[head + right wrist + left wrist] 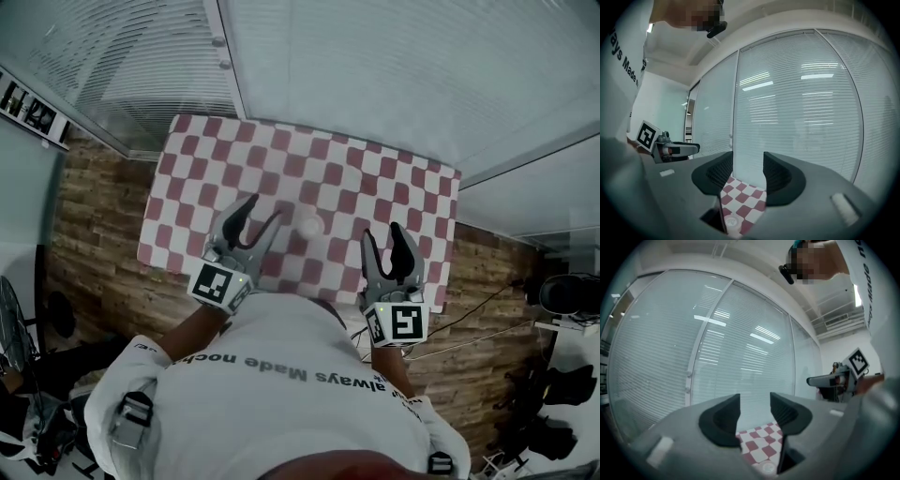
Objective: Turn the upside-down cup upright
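One small white cup [309, 225] stands on the red-and-white checked tabletop [375, 169], near its middle, with its long axis vertical. Its top face looks closed, like a base turned up. There are two claws, the left claw [264, 208] and the right claw [382, 232]. Each is narrowly parted and empty, raised either side of the cup and apart from it.

Head overhead, gripper views level, sharing table [375, 178]
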Demonstrator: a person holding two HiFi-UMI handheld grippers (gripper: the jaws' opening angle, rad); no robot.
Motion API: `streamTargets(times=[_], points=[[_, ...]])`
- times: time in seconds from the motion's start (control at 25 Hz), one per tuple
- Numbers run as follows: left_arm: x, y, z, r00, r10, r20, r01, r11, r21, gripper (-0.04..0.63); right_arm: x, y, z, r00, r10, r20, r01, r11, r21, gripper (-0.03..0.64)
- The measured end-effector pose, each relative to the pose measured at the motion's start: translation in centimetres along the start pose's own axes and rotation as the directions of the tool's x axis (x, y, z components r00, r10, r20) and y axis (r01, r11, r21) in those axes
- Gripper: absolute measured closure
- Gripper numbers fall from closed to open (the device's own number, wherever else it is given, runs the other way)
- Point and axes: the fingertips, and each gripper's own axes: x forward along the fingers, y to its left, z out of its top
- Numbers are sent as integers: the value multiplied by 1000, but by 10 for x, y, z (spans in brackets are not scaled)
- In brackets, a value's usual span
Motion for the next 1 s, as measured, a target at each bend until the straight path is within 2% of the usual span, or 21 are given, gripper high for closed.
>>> streamTargets(times=[0.32,0.52,1.0], points=[[9,3,2,1000,0,2,0,1000,-1,393,1,-6,3,1000,-20,-15,20,1000,10,414],[16,2,4,1000,-12,12,12,1000,-12,393,6,-7,6,1000,-6,-16,5,1000,-16,414],[22,3,2,1000,-21,2,22,999,-31,393,13,-11,2,1000,-9,-26,9,1000,-9,416]])
